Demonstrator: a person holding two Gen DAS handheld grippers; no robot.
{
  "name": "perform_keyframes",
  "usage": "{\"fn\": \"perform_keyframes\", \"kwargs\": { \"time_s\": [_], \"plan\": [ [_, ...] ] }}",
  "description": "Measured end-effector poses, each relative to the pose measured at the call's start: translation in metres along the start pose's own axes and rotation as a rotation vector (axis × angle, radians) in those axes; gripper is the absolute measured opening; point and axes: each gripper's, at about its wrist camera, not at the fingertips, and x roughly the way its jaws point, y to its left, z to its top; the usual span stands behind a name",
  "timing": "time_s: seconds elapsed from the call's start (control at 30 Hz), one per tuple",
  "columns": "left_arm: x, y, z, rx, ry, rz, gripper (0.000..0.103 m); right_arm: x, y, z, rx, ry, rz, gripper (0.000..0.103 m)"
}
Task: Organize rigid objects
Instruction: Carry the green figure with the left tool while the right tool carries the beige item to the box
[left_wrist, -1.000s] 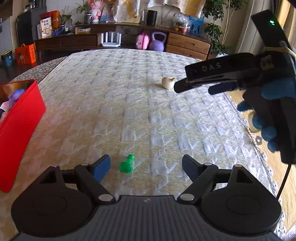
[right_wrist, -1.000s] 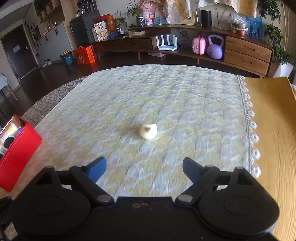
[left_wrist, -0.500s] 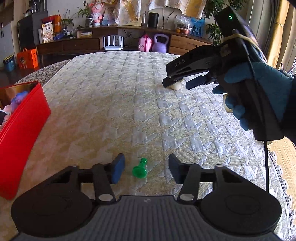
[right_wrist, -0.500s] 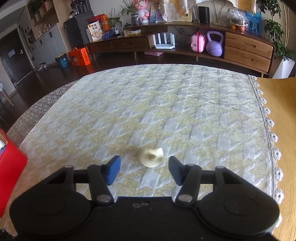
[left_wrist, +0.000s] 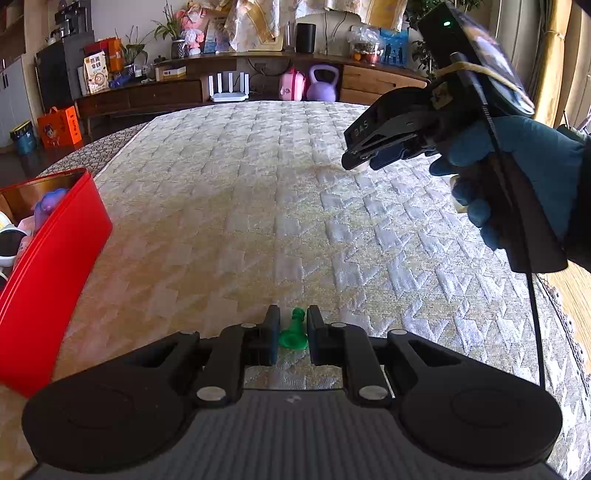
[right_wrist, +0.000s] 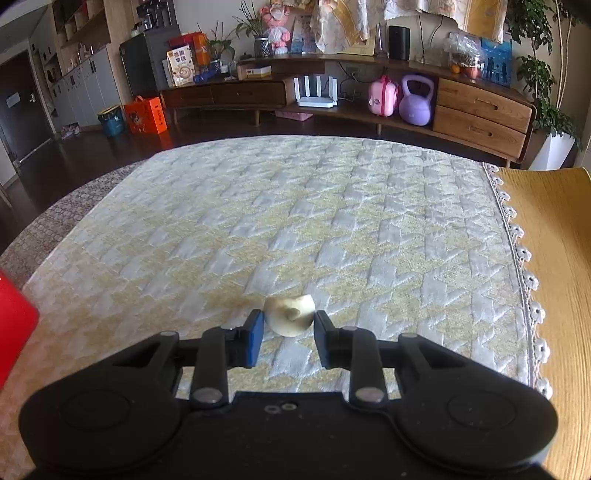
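A small green chess pawn (left_wrist: 293, 334) stands on the quilted cloth (left_wrist: 258, 206) between the fingers of my left gripper (left_wrist: 290, 334), which is shut on its base. A small cream round piece (right_wrist: 290, 315) lies on the cloth between the fingers of my right gripper (right_wrist: 288, 332), which has closed onto its sides. In the left wrist view the right gripper (left_wrist: 364, 158) is at the upper right, held by a blue-gloved hand, with the cream piece mostly hidden under it.
A red box (left_wrist: 48, 273) with several toys inside stands at the left edge of the table. The bare wooden table top (right_wrist: 554, 258) lies right of the cloth's lace edge. A low sideboard (right_wrist: 332, 96) stands beyond the table.
Both grippers moved forward and closed: the left onto the green pawn, the right onto the cream piece. The right gripper also dropped down to the cloth.
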Motion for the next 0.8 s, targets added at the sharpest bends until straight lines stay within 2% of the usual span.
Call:
{"fn": "perform_keyframes", "kwargs": {
  "time_s": [0.4,0.8],
  "plan": [
    [-0.021,0.011,0.007,-0.043,0.012,-0.024,0.015,-0.063,0.018,-0.025,-0.002,-0.02,0.083,0.029],
    [-0.066,0.035,0.015,-0.085,-0.023,-0.039,0.015,-0.129,0.046,-0.048,0.009,-0.054,0.124,0.029]
  ]
}}
